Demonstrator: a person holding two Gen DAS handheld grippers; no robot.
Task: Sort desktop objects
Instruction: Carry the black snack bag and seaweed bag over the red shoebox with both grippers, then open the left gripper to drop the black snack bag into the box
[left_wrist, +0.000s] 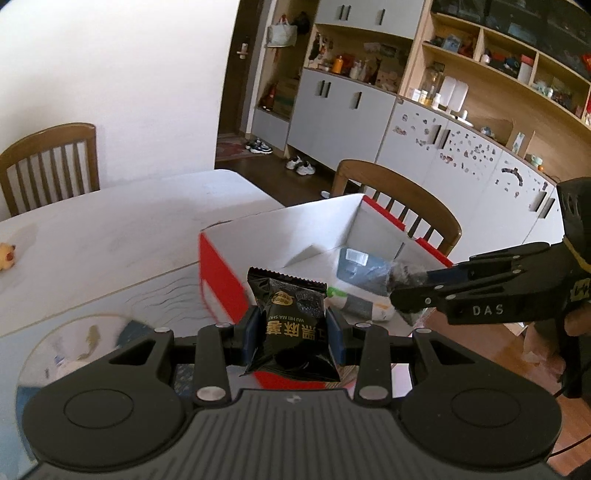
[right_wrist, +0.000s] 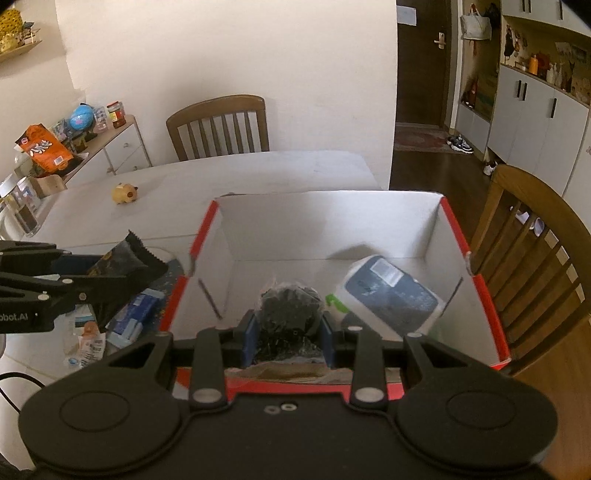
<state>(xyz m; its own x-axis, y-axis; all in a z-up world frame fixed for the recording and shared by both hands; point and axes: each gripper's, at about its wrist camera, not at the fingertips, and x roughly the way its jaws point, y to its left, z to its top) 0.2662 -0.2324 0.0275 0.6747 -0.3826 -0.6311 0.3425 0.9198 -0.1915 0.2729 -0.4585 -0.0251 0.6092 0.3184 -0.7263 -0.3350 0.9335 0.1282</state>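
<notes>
While each claw grips a dark packet, white table (right_wrist: 258, 177), wooden chairs (right_wrist: 218, 125), shelving

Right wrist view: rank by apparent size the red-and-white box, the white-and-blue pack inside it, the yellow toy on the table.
1. red-and-white box, largest by far.
2. white-and-blue pack, lying in the box.
3. yellow toy, smallest, though it sits farther from the camera, so its true size against the pack is unsure.

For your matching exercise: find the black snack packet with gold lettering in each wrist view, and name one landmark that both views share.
Left wrist view: the black snack packet sits bottom centre, gripped between the left tongs.
Right wrist view: the same packet pokes up at the left edge, beside the box.
Shared landmark: the red-and-white box.
</notes>
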